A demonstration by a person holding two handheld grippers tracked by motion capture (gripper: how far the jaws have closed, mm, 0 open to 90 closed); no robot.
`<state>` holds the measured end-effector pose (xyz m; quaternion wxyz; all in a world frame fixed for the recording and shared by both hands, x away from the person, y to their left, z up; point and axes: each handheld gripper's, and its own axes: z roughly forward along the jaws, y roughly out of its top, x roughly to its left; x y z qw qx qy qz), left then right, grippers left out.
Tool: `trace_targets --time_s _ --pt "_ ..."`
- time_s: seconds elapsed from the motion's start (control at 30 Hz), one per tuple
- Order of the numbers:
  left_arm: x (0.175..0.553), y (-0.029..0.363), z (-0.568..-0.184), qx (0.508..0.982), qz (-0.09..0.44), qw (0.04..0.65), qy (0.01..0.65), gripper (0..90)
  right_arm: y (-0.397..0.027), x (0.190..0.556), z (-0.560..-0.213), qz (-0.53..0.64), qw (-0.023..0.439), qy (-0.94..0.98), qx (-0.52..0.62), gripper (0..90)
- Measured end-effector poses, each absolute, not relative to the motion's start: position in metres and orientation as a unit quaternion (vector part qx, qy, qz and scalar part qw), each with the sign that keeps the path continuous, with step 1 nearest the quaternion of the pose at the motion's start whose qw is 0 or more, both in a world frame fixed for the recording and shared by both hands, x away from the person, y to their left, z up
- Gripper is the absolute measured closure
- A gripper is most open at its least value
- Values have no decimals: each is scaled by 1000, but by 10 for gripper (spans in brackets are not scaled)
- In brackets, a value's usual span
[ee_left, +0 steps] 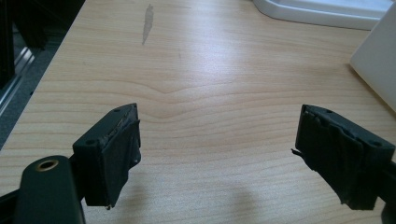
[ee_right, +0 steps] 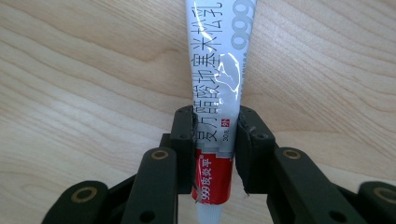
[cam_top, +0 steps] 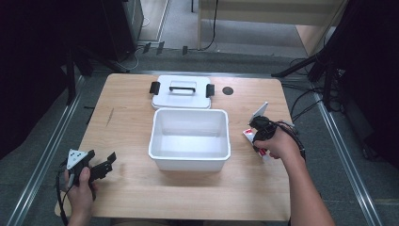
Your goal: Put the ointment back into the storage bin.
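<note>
The box sits in the middle of the table. Its lid lies just behind the box. My right gripper and the tube are right of the box. My left gripper is left of the box, nearer me.

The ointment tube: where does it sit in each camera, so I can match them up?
High view: ointment tube lies right of the white bin, under the right claw.
Right gripper view: centre, running from top edge down between the two pads, which press its sides.
Left gripper view: shows the left claw wide open over bare wood.
Shared landmark: the wooden tabletop.
</note>
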<state>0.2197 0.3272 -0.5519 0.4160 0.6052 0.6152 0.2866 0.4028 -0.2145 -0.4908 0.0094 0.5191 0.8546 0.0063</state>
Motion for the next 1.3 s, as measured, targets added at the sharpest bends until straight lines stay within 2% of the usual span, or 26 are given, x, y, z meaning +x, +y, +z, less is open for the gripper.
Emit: trace_targets --time_s 0.8,1.3 --pt "220 327 -552 604 287 416 616 148 -198 403 -418 25 23 853 521 724" --pt "220 327 -552 604 285 417 616 148 -183 405 -391 38 26 853 519 724"
